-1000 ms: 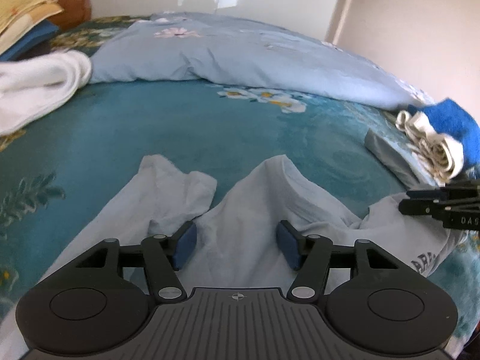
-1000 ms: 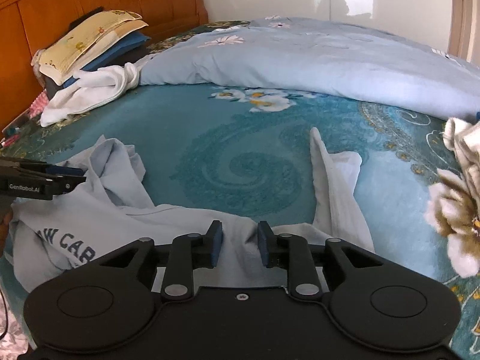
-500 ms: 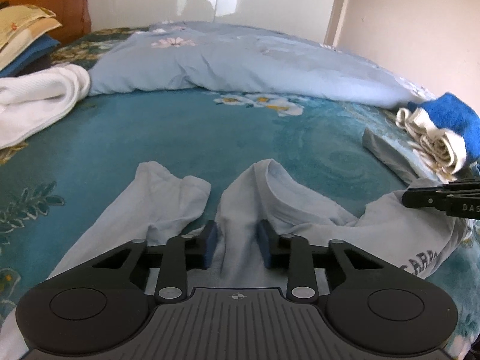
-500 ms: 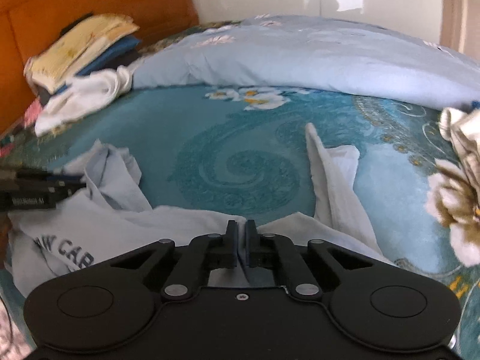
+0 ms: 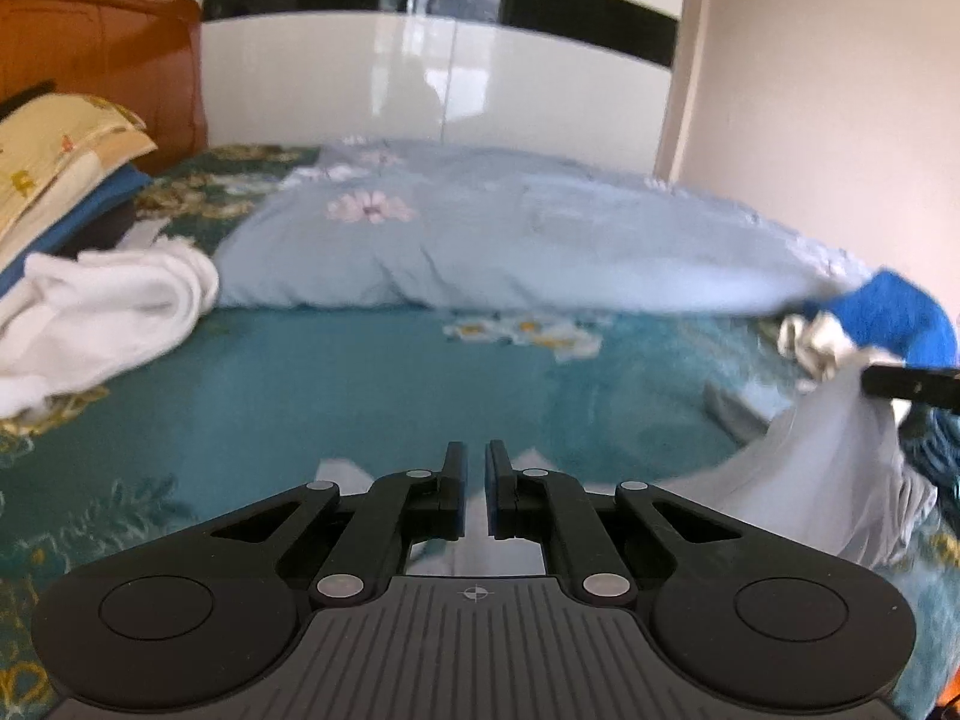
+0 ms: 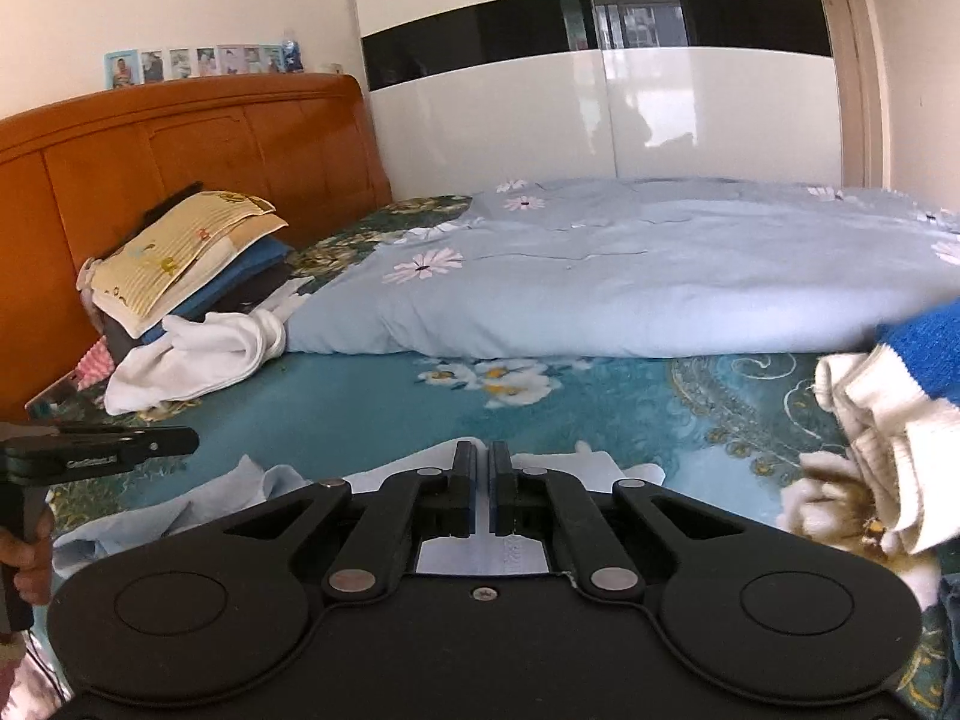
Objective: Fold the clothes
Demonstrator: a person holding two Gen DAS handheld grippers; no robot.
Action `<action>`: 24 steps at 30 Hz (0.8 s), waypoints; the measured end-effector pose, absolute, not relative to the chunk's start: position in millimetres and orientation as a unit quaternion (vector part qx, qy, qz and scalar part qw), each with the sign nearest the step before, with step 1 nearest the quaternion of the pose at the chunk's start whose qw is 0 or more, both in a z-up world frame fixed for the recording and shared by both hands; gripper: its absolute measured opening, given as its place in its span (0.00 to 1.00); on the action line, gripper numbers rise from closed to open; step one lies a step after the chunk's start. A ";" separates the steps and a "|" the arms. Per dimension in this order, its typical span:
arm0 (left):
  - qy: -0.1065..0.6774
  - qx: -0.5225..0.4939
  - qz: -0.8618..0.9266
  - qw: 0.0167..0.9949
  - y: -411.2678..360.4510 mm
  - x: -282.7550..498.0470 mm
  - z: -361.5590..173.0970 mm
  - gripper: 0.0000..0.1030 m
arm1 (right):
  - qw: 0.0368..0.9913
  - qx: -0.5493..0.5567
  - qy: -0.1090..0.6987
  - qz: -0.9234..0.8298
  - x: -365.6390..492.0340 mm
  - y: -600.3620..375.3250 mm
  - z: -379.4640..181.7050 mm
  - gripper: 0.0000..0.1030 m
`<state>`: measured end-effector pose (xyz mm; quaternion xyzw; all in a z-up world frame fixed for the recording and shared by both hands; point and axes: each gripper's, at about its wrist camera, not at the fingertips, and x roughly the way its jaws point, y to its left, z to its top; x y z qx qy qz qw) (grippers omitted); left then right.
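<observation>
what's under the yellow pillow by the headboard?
Under the yellow pillow sits a blue folded layer, then something dark. A white garment lies in front, covering the stack's base, so anything lower is hidden.

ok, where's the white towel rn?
White towel lies bunched at the left in both wrist views, below the pillow stack and against the light blue duvet.

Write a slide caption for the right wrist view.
Right gripper shut on the pale blue T-shirt above the teal bed sheet.

Open teal bedsheet ahead, quilt behind, white garment left, towels right
</observation>
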<state>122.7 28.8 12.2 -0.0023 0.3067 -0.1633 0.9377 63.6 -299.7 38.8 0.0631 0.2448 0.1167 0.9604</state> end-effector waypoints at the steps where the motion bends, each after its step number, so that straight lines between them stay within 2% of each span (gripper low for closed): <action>1: 0.314 0.002 -0.165 0.935 28.6 122.0 8.4 0.05 | 0.960 0.064 0.247 0.118 60.1 -300.5 37.2 0.04; 9: 0.342 0.004 -0.171 0.924 26.3 121.9 -9.1 0.08 | 0.944 0.037 0.300 0.131 31.7 -308.6 8.8 0.03; 12: 0.345 0.008 -0.177 0.922 22.0 127.6 -11.8 0.16 | 0.933 0.040 0.332 0.132 29.6 -313.0 -8.1 0.03; 14: 0.348 0.015 -0.185 0.919 19.2 133.5 -13.6 0.31 | 0.926 0.049 0.349 0.134 31.6 -315.2 -17.4 0.03; 21: 0.367 0.070 -0.212 0.903 10.7 158.1 -22.8 0.38 | 0.927 0.014 0.344 0.146 35.1 -306.7 -16.8 0.10; 23: 0.372 0.079 -0.220 0.898 11.6 162.9 -24.6 0.46 | 0.928 0.000 0.339 0.153 38.0 -306.0 -12.7 0.12; 24: 0.374 0.083 -0.225 0.896 12.4 165.1 -25.3 0.48 | 0.928 -0.004 0.338 0.157 40.1 -305.9 -11.2 0.16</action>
